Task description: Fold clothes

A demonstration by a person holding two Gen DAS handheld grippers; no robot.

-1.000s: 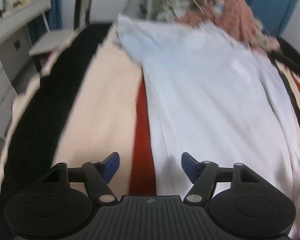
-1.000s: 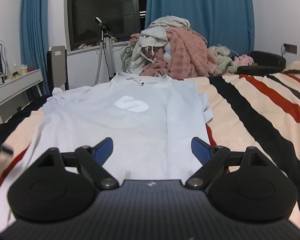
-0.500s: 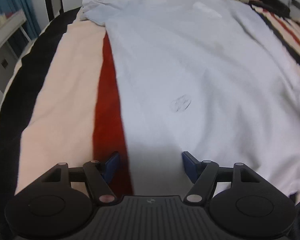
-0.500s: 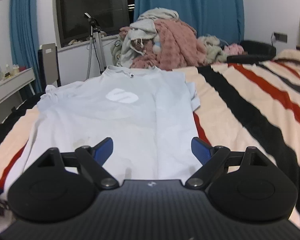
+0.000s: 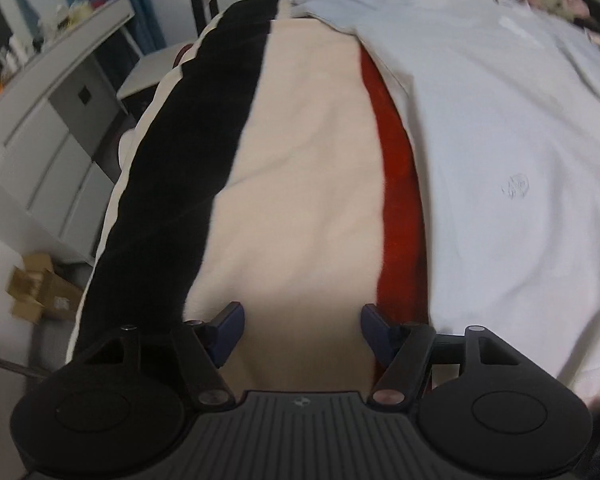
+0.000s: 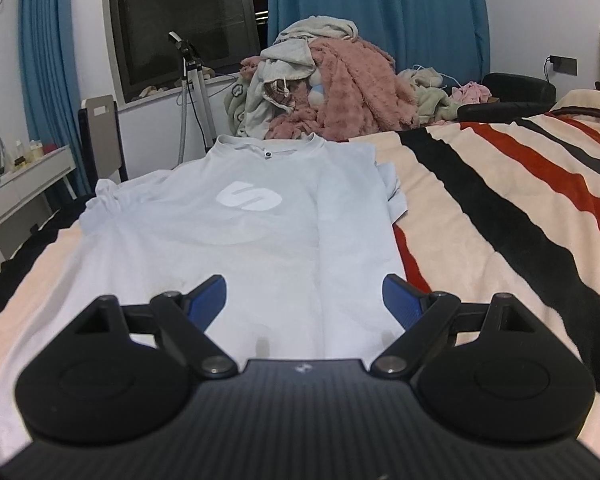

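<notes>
Shirt (image 6: 236,248), pale blue, lies spread flat on the striped blanket (image 6: 500,216) of the bed, collar toward twelve o'clock in the right wrist view, a white logo (image 6: 249,197) on its chest. Right gripper (image 6: 304,292) sits over the hem, jaws spread wide and holding nothing. Left gripper (image 5: 300,324) is over the cream stripe, its jaws also spread and empty, the shirt (image 5: 500,152) off at two o'clock. A clothes heap (image 6: 324,84) rises at twelve o'clock beyond the collar.

White S-shaped logo (image 6: 248,196) on pale blue T-shirt (image 6: 236,248); small round print lower down, unreadable. No legible words.
</notes>
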